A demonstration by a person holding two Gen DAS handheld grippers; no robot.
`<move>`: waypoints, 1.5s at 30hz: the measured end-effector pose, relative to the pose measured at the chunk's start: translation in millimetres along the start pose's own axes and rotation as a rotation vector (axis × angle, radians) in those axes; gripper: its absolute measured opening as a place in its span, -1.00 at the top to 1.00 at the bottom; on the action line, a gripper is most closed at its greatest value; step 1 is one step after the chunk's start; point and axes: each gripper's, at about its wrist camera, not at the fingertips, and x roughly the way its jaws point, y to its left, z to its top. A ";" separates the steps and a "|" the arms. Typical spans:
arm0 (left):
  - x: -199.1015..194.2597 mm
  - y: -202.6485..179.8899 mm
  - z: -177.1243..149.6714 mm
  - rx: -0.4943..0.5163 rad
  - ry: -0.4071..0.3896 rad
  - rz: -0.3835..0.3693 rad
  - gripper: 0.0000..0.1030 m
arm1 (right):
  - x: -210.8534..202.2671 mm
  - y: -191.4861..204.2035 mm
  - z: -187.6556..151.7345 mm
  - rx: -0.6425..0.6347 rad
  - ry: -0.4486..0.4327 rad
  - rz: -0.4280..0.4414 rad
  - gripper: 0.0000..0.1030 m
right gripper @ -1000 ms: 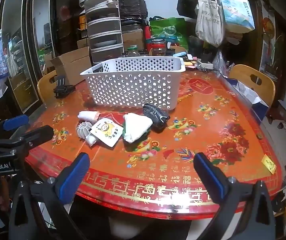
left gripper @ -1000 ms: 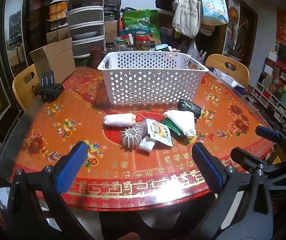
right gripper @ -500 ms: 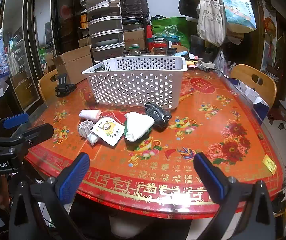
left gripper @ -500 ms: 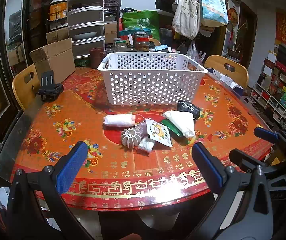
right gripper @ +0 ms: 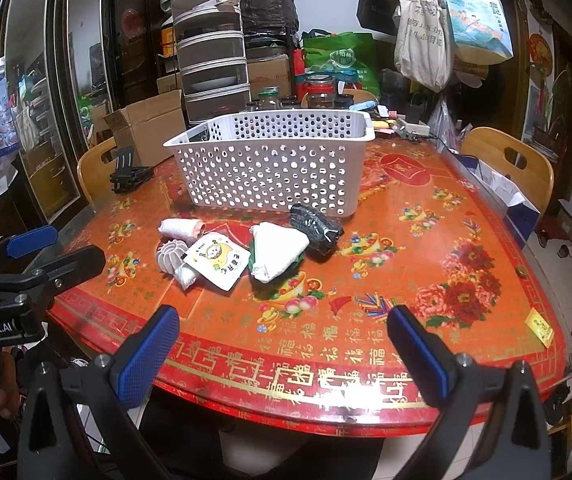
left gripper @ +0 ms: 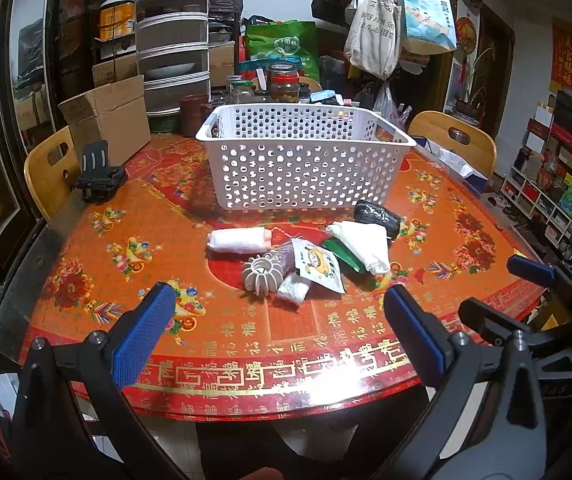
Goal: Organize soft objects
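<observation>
Left tongs spread wide, nothing between the blue pads, poised at the near edge of the table. Right tongs likewise agape and empty, off to the right of the left pair.

Just ahead, a loose heap of soft things: pink-and-white rolled cloth, ribbed grey ball, small white wad, cartoon-printed packet lying partly over its neighbours, folded white bundle on top of a green packet, black mesh pouch touching the bundle.

Probably all light and yielding; likely to sag or unroll if pinched at an edge. Best taken across the middle: the rolled cloth around its girth, the bundle at its thick fold. Glossy packets probably slippery, better nipped at a seam.

Beyond the heap, white perforated basket, open-topped, the probable destination. High wall to clear. Black phone stand well off to the left, cardboard box and jars behind; nothing between tongs and heap.
</observation>
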 end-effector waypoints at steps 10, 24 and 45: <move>0.1 0.0 -0.3 0.001 0.001 -0.002 -1.00 | 0.5 -0.3 -0.8 -0.001 0.002 0.000 -1.00; 0.1 1.1 -0.8 -0.001 0.001 -0.004 -1.00 | 0.4 0.6 -2.1 -0.002 0.005 0.004 -1.00; 4.4 1.2 -5.2 -0.005 0.007 -0.005 -1.00 | 0.6 0.7 -1.9 -0.001 0.006 0.003 -1.00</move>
